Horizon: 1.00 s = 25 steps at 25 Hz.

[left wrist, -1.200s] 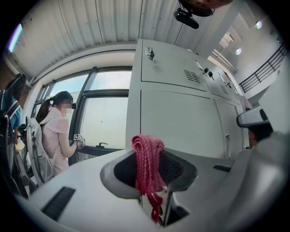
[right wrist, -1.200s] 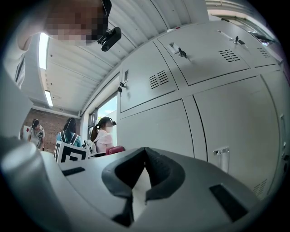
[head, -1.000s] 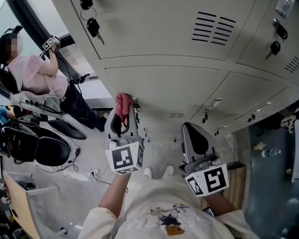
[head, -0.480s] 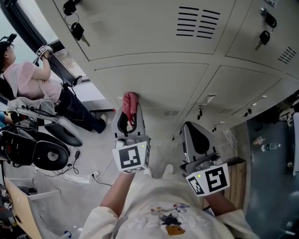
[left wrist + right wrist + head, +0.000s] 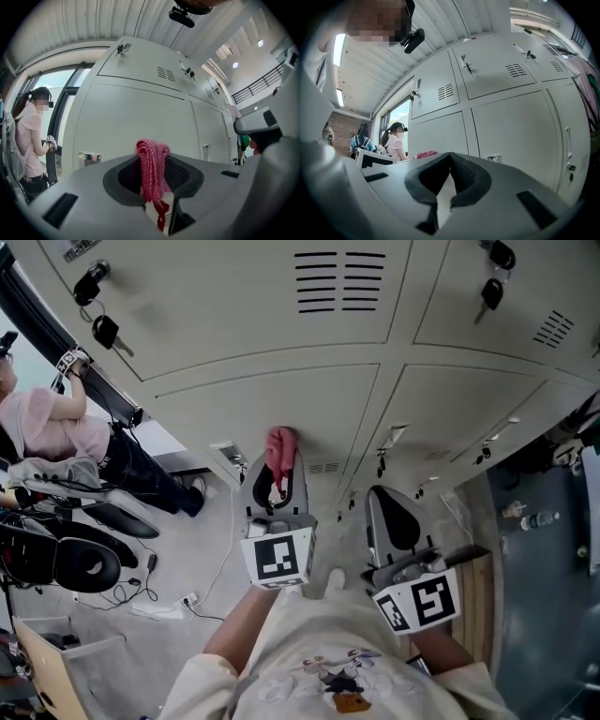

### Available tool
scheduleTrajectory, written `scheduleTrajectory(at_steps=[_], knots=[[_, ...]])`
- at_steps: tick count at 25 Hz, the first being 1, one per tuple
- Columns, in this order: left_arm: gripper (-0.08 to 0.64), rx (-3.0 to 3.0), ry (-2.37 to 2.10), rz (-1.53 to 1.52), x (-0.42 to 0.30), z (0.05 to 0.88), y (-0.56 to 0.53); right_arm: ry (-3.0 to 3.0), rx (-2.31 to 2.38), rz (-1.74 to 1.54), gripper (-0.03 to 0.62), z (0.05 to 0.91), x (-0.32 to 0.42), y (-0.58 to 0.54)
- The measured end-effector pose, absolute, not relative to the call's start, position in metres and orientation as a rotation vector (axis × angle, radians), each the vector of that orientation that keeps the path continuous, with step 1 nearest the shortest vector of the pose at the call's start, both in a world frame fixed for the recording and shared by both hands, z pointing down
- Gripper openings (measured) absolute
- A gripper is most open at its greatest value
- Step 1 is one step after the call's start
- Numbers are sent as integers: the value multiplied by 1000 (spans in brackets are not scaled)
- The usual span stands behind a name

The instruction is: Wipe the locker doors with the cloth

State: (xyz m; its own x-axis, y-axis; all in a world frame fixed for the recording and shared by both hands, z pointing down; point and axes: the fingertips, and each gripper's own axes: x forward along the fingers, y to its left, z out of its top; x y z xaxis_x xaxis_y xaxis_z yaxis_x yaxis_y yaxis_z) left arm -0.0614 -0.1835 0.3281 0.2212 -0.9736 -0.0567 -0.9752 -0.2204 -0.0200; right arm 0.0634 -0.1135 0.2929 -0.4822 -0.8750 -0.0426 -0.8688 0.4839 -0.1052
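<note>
1. Since the earlier frames, the left gripper [image 5: 277,474] has carried the cloth [image 5: 281,442] rightward across the lower locker door [image 5: 281,404]. It has moved away from the latch plate [image 5: 228,457] and toward the vent slots [image 5: 324,467].
2. Locker doors fill the upper field. A seam [image 5: 367,427] bounds this door on the right, near the cloth, and bare panel lies open above and to the left.
3. A person [image 5: 47,423] is well apart at far left.
4. Right gripper [image 5: 392,498]: jaws together and empty, facing the neighbouring door.
5. Left gripper: jaws clamped on the pink cloth, which folds over their tips. Contact with the door cannot be told.
</note>
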Motion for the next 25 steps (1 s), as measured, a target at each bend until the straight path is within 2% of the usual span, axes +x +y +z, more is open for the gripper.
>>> scheduleTrajectory(at_steps=[25], knots=[[110, -2641, 1652, 79, 43, 330, -193, 2535, -1701, -105, 3, 295, 115, -106]])
